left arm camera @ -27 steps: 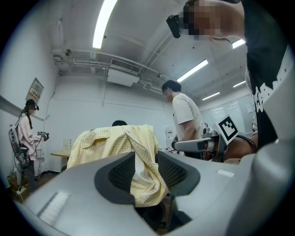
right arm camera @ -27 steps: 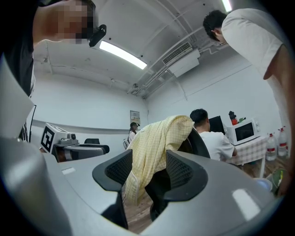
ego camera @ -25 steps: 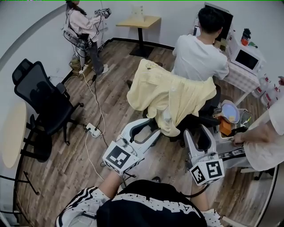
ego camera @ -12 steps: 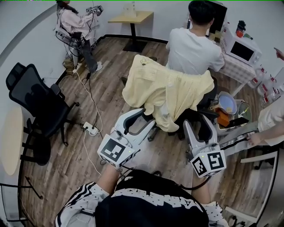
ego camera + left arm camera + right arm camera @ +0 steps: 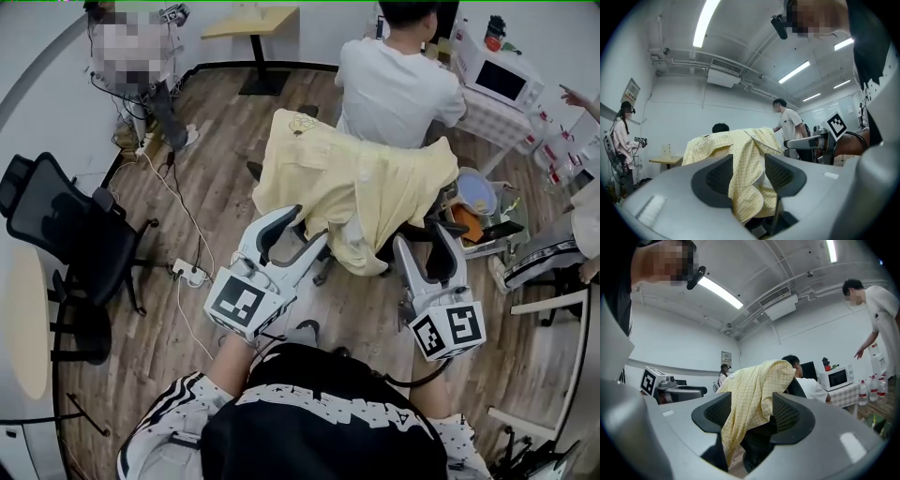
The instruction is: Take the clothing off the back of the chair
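Note:
A pale yellow checked shirt (image 5: 356,183) hangs over the back of a black office chair (image 5: 405,246). My left gripper (image 5: 298,234) is level, just short of the shirt's left hanging edge. Its jaws are opening and nothing is pressed between them. My right gripper (image 5: 428,251) stands near the shirt's right side, its jaws also opening and empty. In the left gripper view the shirt (image 5: 740,164) shows beyond the jaws of the left gripper (image 5: 749,176). In the right gripper view the shirt (image 5: 754,390) and the dark chair (image 5: 757,441) lie past the right gripper (image 5: 752,416).
A person in a white T-shirt (image 5: 394,84) sits just behind the chair. A second black office chair (image 5: 75,234) stands at the left, with a power strip (image 5: 192,274) and cables on the wood floor. A microwave (image 5: 502,80) and a bin of items (image 5: 473,202) are at the right.
Both grippers have moved closer to the shirt on the chair, and their jaws have spread wider. The shirt hangs as before.

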Demonstrator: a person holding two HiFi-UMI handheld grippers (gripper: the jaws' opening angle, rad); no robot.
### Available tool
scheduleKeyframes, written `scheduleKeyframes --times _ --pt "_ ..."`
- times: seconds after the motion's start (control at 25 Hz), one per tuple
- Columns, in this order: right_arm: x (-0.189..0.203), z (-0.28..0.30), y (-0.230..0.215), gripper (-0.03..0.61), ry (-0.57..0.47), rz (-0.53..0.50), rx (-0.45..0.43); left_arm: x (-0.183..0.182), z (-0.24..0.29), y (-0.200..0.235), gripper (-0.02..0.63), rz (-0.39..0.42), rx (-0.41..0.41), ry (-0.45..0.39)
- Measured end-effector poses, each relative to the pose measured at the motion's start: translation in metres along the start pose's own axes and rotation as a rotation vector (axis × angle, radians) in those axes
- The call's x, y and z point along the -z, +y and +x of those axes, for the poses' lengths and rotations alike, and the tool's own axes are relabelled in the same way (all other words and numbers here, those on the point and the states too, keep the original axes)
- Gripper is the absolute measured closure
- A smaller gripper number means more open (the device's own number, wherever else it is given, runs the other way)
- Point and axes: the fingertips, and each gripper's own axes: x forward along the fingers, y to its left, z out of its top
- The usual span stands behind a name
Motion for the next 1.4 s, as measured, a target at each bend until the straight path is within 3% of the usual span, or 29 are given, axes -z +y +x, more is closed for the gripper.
scheduleKeyframes --times 0.48,0.68,0.84,0.96,1.4 --pt "0.009 0.021 -0.001 0.293 0.032 -0.004 0.083 0.018 0.019 0.031 0.411 -0.008 0.071 0.027" --pt "0.007 0.025 -0.004 0.282 0.030 -0.016 0.111 0.010 0.012 0.053 0.410 0.017 0.019 -0.006" --pt "0.010 0.031 -0.005 0.275 0.037 -0.018 0.114 0.019 0.017 0.072 0.369 0.030 -0.026 0.023" --pt "0.011 0.037 -0.006 0.275 0.034 -0.018 0.119 0.025 0.026 0.074 0.347 0.028 -0.012 0.039" --pt "0.014 0.045 -0.005 0.342 0.062 -0.030 0.113 0.029 0.050 0.063 0.350 0.020 0.054 0.049"
